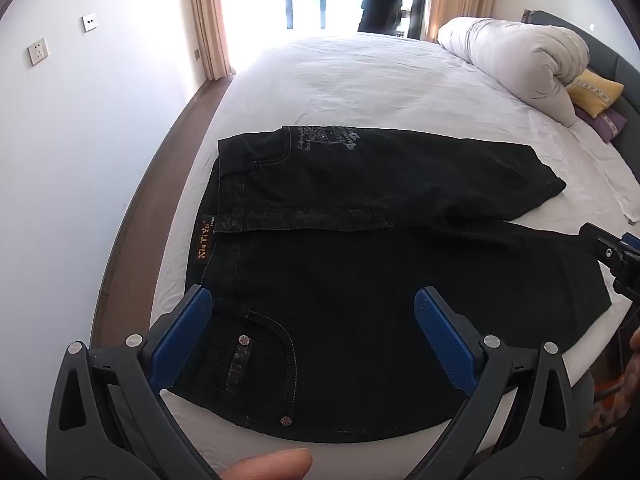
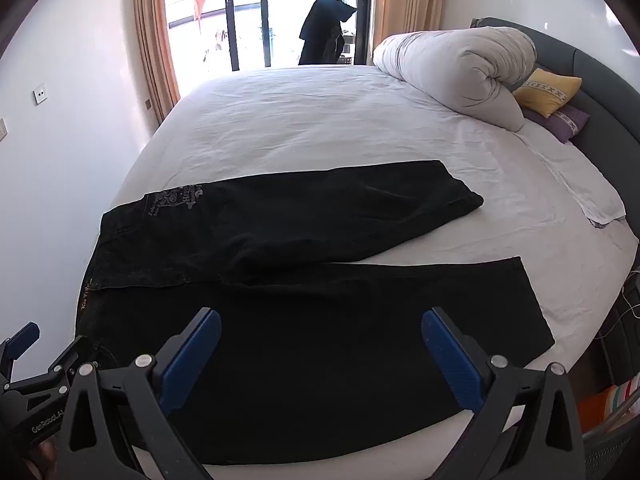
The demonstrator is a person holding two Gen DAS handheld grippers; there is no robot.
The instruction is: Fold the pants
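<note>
Pants (image 2: pixel 304 320) lie on the bed (image 2: pixel 320 120); duvet (image 2: pixel 460 68) seemingly behind, right.

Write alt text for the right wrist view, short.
Black pants lie spread on a white-sheeted bed, legs parted toward the right, with the open right gripper above the near leg. The left gripper shows at lower left; a rolled duvet sits far right.

Black pants (image 1: pixel 360 280) lie flat; far leg angled away from the near one.

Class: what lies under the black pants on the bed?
The white sheet shows all around the pants, so they lie on it. Anything else beneath them is covered.
</note>
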